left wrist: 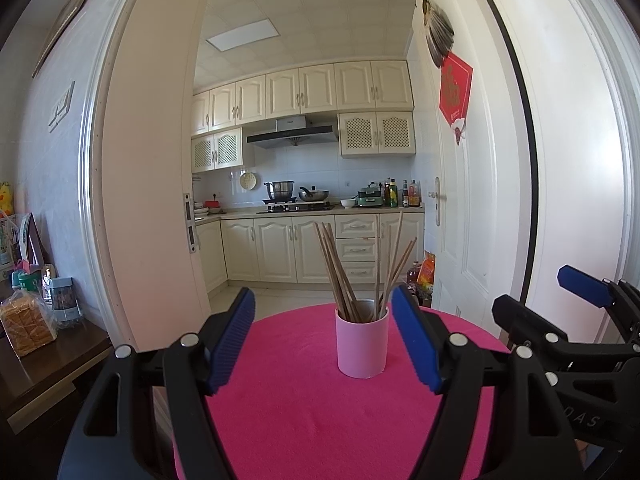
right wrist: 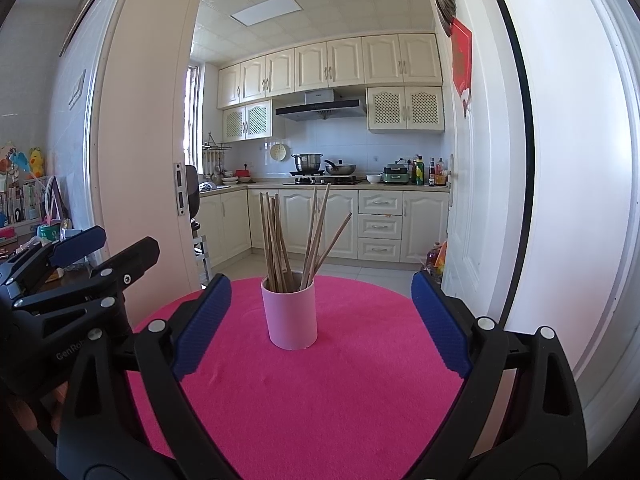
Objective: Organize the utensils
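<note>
Pink cup (left wrist: 362, 344) of chopsticks (left wrist: 340, 272) upright mid counter (left wrist: 288, 408), 12 o'clock of both grippers. Left gripper (left wrist: 323, 338) fingers wide apart, empty. Right gripper (right wrist: 321, 320) fingers wide apart, empty.

Both views are bright and evenly lit by soft daylight; it seems to come partly from the kitchen window (right wrist: 195, 120), though that strip is too narrow to be sure. The ceiling panel (left wrist: 243, 37) looks pale, not glaring. The white door (left wrist: 568, 128) is nearly washed out. Shadows on the pink cloth (right wrist: 320, 380) are faint. Fisheye distortion bows the door frames, and the corners fall to black. Focus is sharp throughout.
</note>
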### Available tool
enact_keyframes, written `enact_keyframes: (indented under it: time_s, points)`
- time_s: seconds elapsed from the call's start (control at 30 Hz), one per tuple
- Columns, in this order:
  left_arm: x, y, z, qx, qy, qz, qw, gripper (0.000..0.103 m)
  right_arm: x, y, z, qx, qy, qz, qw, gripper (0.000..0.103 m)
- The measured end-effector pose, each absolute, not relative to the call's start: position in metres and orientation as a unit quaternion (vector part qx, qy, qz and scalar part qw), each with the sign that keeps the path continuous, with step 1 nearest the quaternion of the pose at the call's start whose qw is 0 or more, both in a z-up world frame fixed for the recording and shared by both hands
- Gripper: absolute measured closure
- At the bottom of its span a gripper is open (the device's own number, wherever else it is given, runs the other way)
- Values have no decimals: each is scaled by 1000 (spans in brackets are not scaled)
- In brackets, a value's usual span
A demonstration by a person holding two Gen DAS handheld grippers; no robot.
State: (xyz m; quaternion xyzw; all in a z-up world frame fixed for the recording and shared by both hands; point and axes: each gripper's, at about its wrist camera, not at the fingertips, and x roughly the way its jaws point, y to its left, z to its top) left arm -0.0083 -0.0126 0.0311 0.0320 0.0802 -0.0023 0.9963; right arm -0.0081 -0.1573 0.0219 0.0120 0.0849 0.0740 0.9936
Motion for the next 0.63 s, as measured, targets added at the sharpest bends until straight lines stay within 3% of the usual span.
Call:
enact_keyframes:
  time_s: [0.63]
  points:
    - [36,-12,10,23,133,-13,991,33,34,-158,-1,26,128,86,988,13]
